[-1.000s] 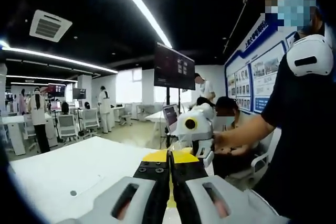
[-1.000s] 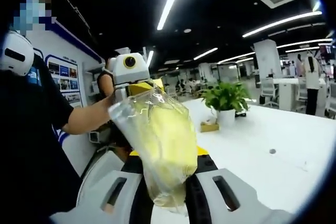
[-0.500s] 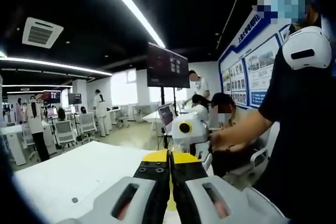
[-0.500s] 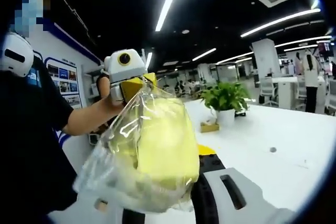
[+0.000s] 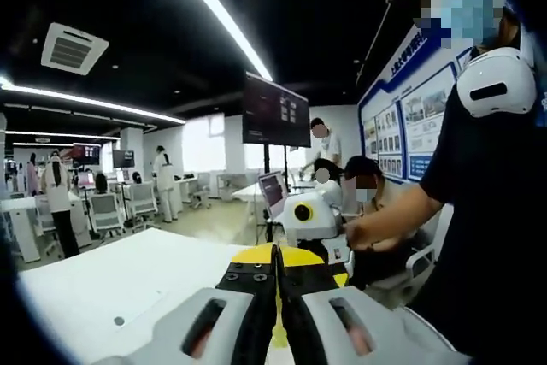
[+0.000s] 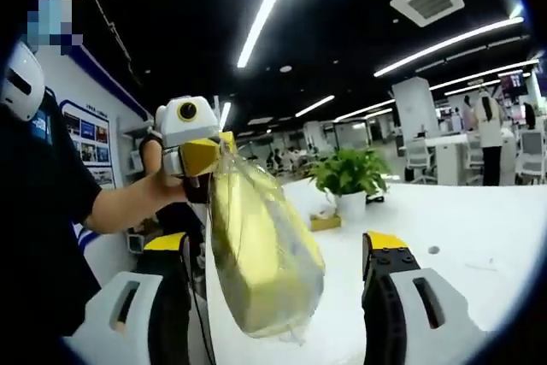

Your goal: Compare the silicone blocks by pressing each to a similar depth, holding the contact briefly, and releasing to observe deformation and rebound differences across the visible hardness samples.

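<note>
Where the right gripper view looks along its own jaws, a yellow silicone block in a clear plastic bag hangs upright in the gap between them, touching neither jaw. The bag's top corner is pinched by the left claw, which enters that view from the left, its jaws closed on the plastic, carried by a bare hand. The block hangs above the near edge of the white counter.

Right claw: jaws spread wide, yellow-tipped, holding nothing.

In the left gripper view the left claw shows its black jaws pressed together with a yellow sliver between them. Beyond its tips stands the right claw, a white housing with a yellow-ringed lens, held by the person's hand.

Surroundings, right gripper view: potted green plant on the counter, small yellowish box beside it. Left gripper view: dark monitor on a stand, seated person by the poster wall.
</note>
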Demonstrator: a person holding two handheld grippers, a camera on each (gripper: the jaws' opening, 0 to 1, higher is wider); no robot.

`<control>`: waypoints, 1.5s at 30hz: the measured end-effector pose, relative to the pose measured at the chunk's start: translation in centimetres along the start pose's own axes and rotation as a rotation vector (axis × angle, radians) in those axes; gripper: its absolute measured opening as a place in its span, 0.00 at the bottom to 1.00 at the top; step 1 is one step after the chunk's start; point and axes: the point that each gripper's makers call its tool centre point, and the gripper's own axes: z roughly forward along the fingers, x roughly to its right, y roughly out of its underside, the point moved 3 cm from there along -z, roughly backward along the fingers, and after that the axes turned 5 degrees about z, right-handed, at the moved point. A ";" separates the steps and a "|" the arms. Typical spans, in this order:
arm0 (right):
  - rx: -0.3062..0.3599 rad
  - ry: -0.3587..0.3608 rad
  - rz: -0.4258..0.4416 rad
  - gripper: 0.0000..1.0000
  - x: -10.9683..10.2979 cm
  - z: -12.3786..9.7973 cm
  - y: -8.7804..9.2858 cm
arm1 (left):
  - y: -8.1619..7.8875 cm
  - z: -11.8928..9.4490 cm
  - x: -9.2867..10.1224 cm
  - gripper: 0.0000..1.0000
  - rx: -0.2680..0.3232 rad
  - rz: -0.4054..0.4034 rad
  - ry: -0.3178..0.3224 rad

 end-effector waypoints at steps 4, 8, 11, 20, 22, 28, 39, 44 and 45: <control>0.009 0.005 0.028 0.83 0.2 0.1 0.0 | 0.1 -0.2 -0.1 0.00 0.004 -0.014 -0.017; 0.036 -0.008 0.082 0.85 0.0 0.4 -0.4 | 0.1 -0.4 -0.2 0.00 0.007 -0.016 -0.031; 0.073 -0.002 0.095 0.87 0.0 0.4 -1.0 | 0.1 -0.6 -0.2 0.00 0.009 -0.015 -0.037; 0.114 0.092 0.073 0.91 0.8 -0.7 -2.3 | 0.4 -1.7 -0.7 0.00 0.013 -0.033 -0.074; 0.113 0.104 0.060 0.91 0.9 -1.2 -2.4 | 0.5 -2.0 -0.9 0.00 0.014 -0.040 -0.083; 0.109 0.178 0.023 0.88 1.8 -4.1 -2.8 | 1.2 -3.2 -1.5 0.00 0.006 -0.059 -0.118; 0.051 0.290 -0.082 0.85 2.1 -9.7 -2.5 | 3.3 -3.9 -2.3 0.00 -0.023 -0.105 -0.167; 0.029 0.333 -0.091 0.83 1.4 -12.2 -1.6 | 4.2 -3.6 -2.4 0.00 -0.034 -0.130 -0.171; 0.020 0.339 -0.097 0.82 1.2 -12.7 -1.3 | 4.4 -3.6 -2.4 0.00 -0.038 -0.130 -0.172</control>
